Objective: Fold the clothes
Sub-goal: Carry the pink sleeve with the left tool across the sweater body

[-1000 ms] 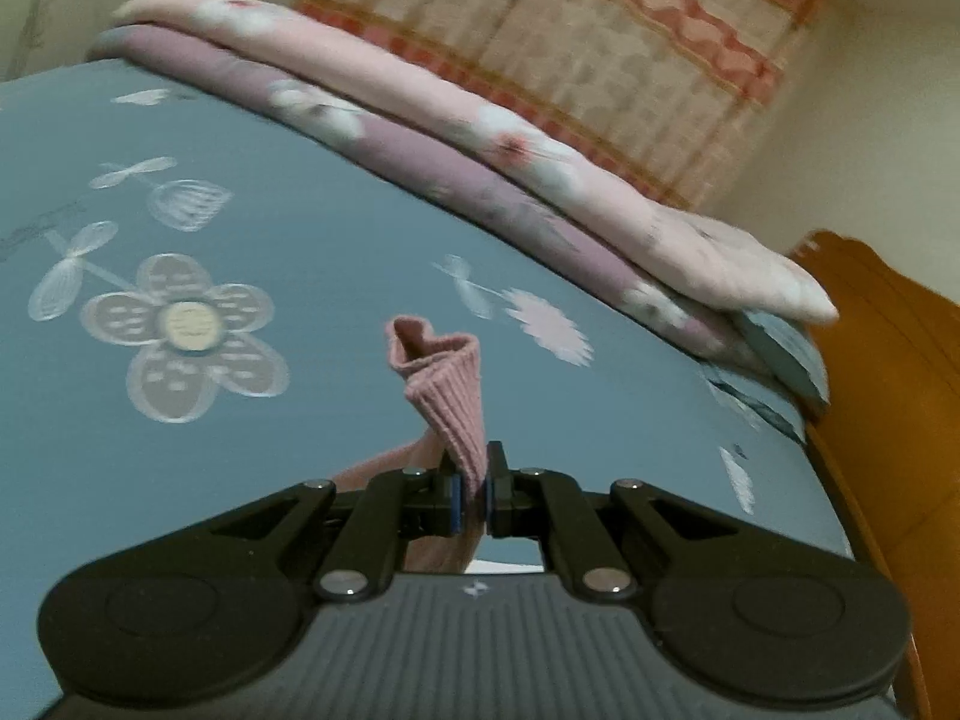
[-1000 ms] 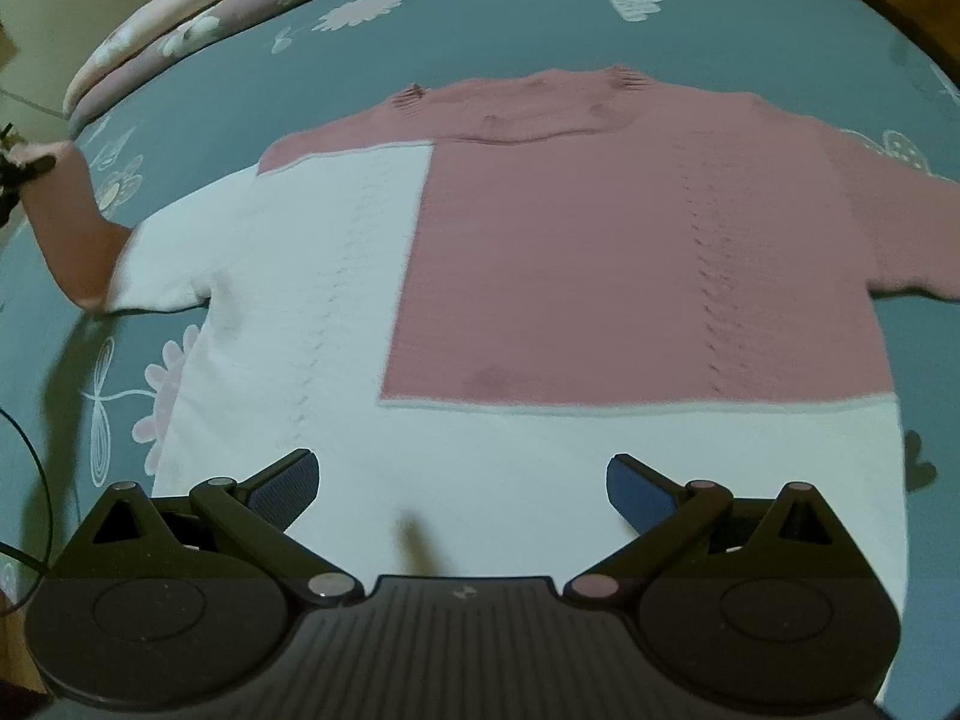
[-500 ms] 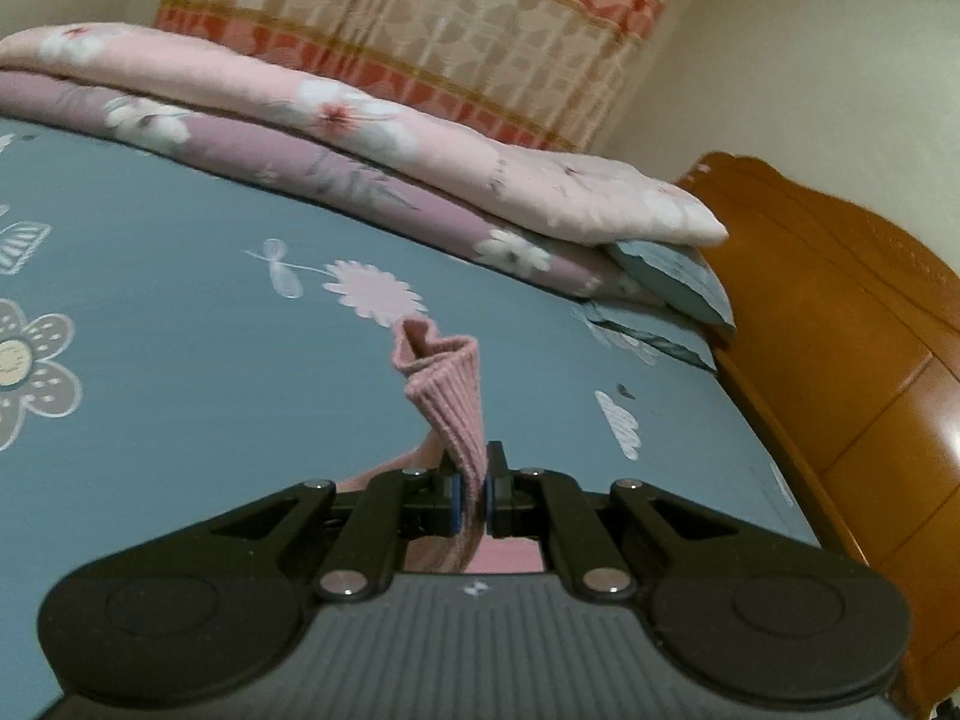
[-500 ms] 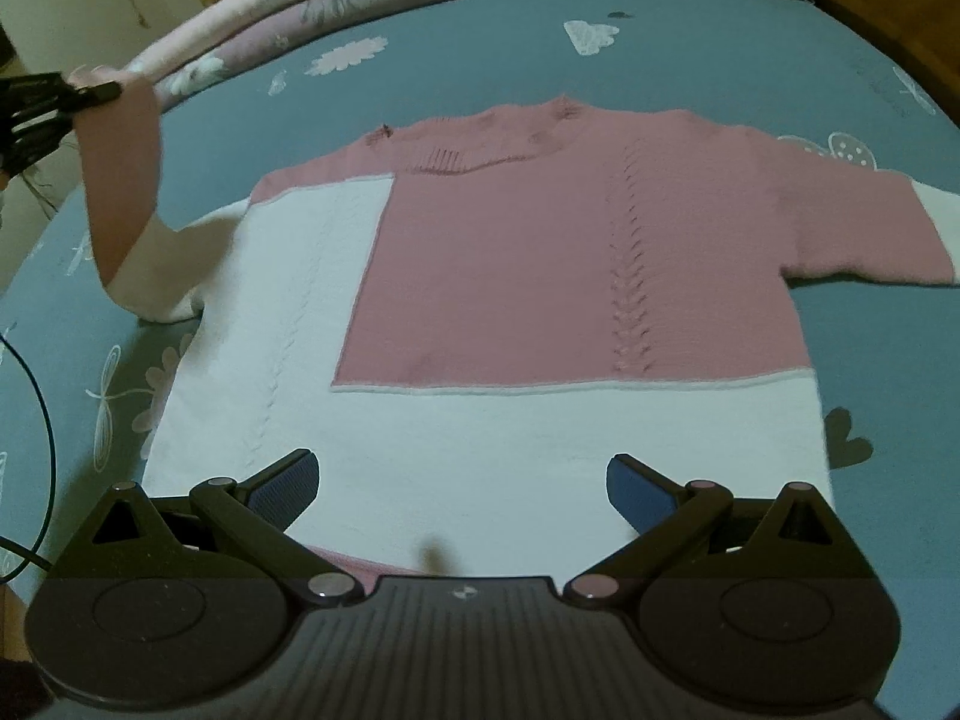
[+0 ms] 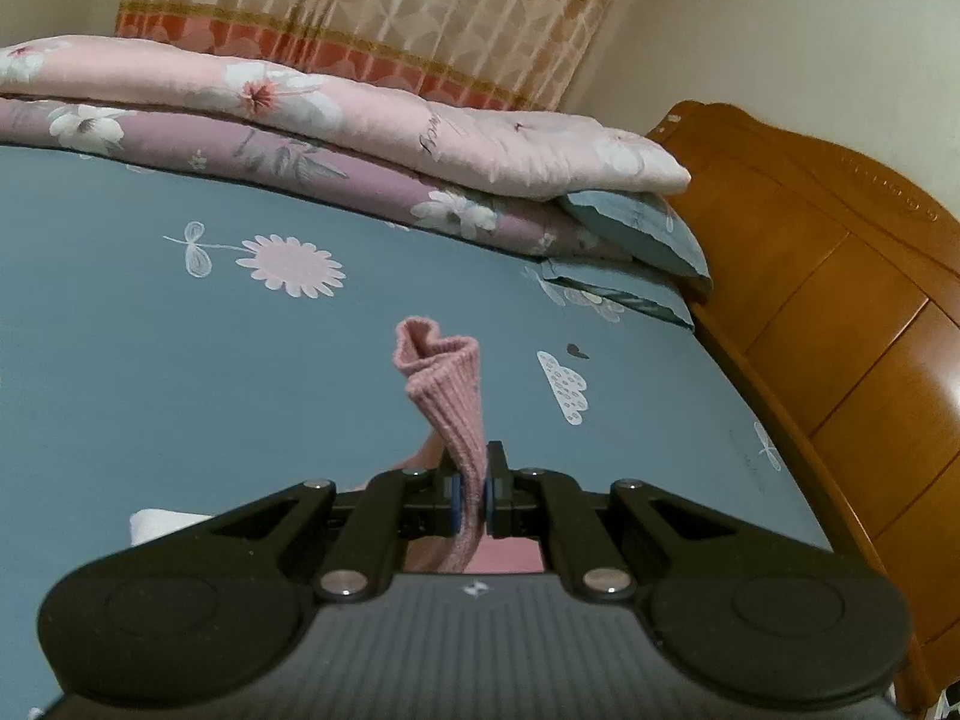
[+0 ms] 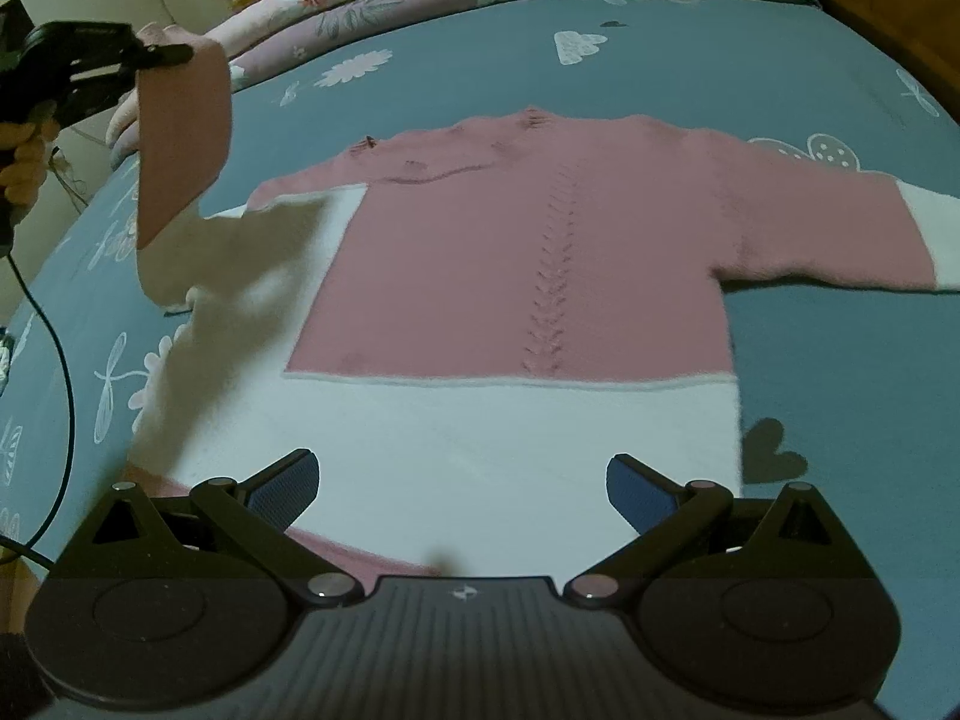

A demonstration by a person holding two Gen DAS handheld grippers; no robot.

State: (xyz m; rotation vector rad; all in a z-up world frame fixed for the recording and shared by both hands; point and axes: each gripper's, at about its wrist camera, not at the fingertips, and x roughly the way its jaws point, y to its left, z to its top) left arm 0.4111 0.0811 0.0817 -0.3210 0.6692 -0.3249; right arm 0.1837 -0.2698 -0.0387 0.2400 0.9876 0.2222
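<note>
Left claw, pinching the soft sleeve cuff, has risen; right claw spread over our limp sweater near the bed's edge.

Pink-and-white sweater lies flat on bed — left sleeve lifted.

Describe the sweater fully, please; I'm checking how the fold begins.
The sweater is a knit in pink and white blocks: pink chest with a raised braid down the middle, white hem band and white side panel. It lies flat, neckline away from the right gripper, on the blue flowered bedsheet. One sleeve lies spread out; the other is lifted off the bed, its ribbed pink cuff pinched in the left gripper. The open right gripper hovers over the hem.
</note>
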